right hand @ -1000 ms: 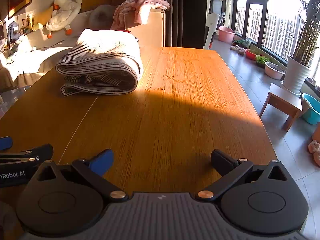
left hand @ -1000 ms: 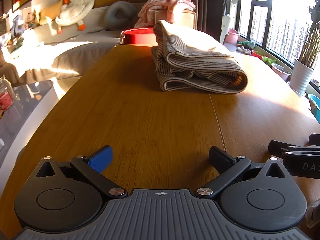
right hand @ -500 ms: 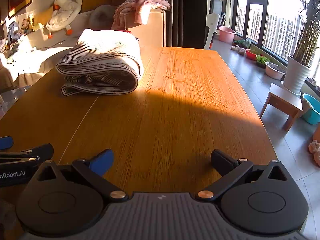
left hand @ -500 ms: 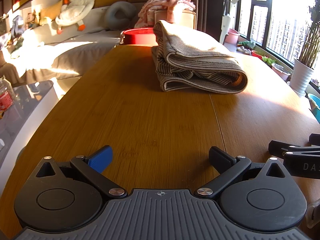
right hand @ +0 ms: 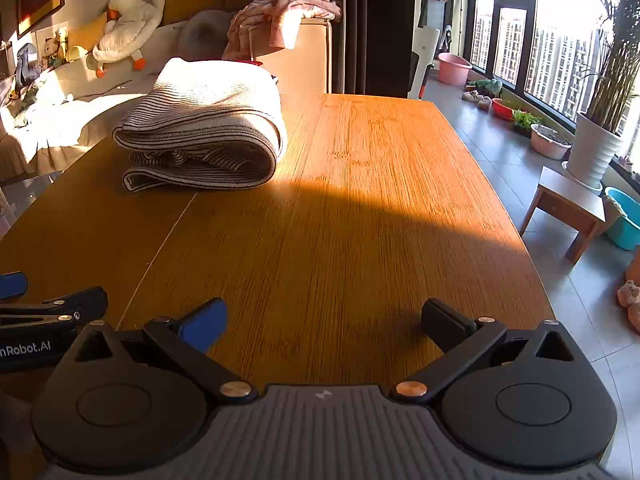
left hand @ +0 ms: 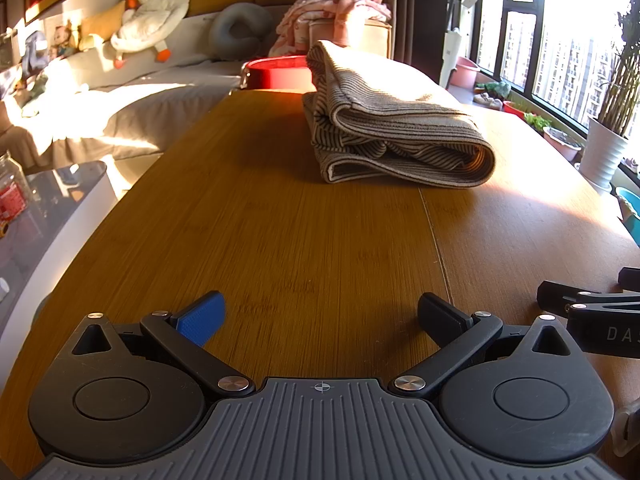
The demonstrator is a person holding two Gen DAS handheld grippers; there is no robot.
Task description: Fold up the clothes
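In the left wrist view, the left tool (left hand: 320, 316) sits low over the warm brown wooden tabletop (left hand: 280, 248), its jaws spread wide and released with only bare wood between the blue-padded finger at 8 o'clock and the black finger at 4 o'clock. The folded beige garment with thin dark stripes (left hand: 394, 128) lies on the tabletop at 12 o'clock, well apart from the tool, its rolled fold facing 3 o'clock and its layered edges facing the camera. Just behind it at 11 o'clock stands a round red tub (left hand: 278, 73), and beyond that a heap of pink cloth (left hand: 336, 12) rests on a cream box. A white plush goose (left hand: 150, 12) lies on the grey sofa at 10 o'clock. Part of the right tool (left hand: 592, 312) shows at 3 o'clock. In the right wrist view, the right tool (right hand: 324, 318) is likewise released, jaws wide apart over bare tabletop (right hand: 360, 220), grasping nothing. The striped garment (right hand: 208, 128) rests at 11 o'clock, far from the fingers, half in sunlight. A white ribbed plant pot (right hand: 594, 148) stands by the window at 2 o'clock, near a small wooden stool (right hand: 568, 204).
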